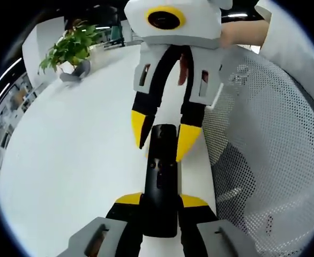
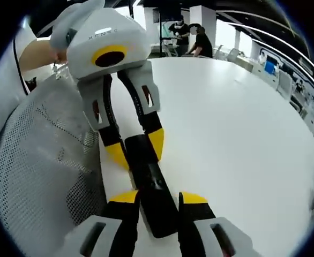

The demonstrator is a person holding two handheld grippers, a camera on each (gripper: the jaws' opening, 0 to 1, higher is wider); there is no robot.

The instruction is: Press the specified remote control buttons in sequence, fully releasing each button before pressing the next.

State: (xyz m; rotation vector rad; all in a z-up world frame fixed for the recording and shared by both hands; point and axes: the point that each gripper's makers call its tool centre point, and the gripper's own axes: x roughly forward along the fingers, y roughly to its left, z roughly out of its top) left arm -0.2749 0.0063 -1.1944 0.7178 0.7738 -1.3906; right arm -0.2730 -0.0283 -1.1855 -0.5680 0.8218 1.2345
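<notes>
So you have one white table [image 1: 76, 160] under both tools, one mesh chair back [image 1: 275, 160] beside them, and one potted plant [image 1: 71, 48] far ahead of your left gripper [image 1: 161, 201]. That gripper clamps one black remote control [image 1: 160, 182] at its near end. Your right gripper [image 2: 158, 198] grips the remote's opposite end, so both sets of jaws are closed on it.
</notes>
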